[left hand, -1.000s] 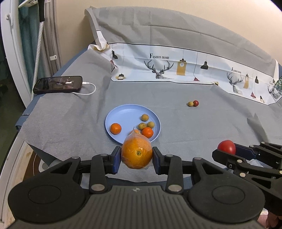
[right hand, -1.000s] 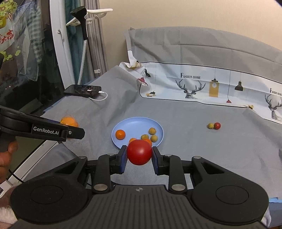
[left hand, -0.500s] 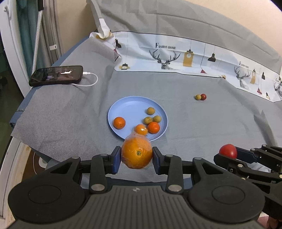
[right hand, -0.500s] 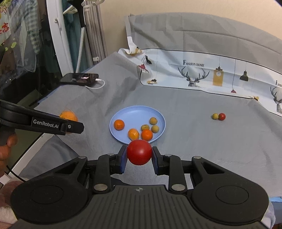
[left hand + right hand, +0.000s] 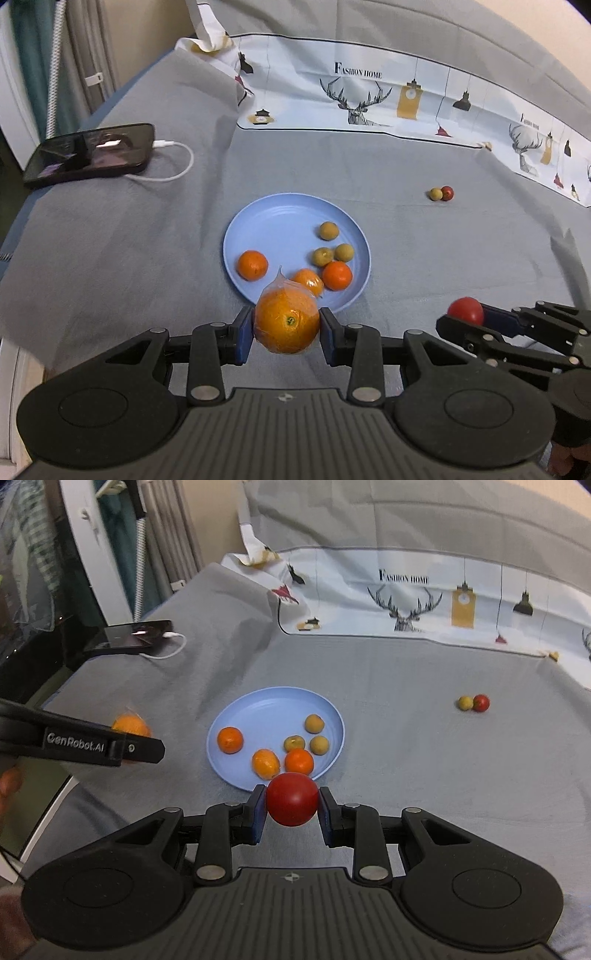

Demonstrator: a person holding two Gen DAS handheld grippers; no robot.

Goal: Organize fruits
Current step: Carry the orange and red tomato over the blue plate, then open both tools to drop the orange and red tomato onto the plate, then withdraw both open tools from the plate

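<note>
My left gripper (image 5: 286,334) is shut on a large wrapped orange (image 5: 287,321), held just above the near rim of the blue plate (image 5: 273,218). My right gripper (image 5: 291,810) is shut on a red tomato (image 5: 291,799), also at the plate's (image 5: 269,705) near edge. On the plate lie several fruits: small oranges (image 5: 252,264) and yellow-green round fruits (image 5: 328,230). A small yellow-green fruit (image 5: 436,194) and a small red one (image 5: 447,192) touch each other on the grey cloth, far right of the plate. In the right wrist view the left gripper (image 5: 125,747) shows at the left with the orange (image 5: 131,725).
A black phone (image 5: 90,155) with a white charging cable (image 5: 173,162) lies at the back left of the grey cloth (image 5: 406,258). A white printed cloth (image 5: 406,96) runs along the back. The bed's edge drops off at the left, by a curtain and white frame.
Both grippers have moved forward and down toward the blue plate, each still holding its fruit. The plate and the loose fruits now appear closer and larger.
</note>
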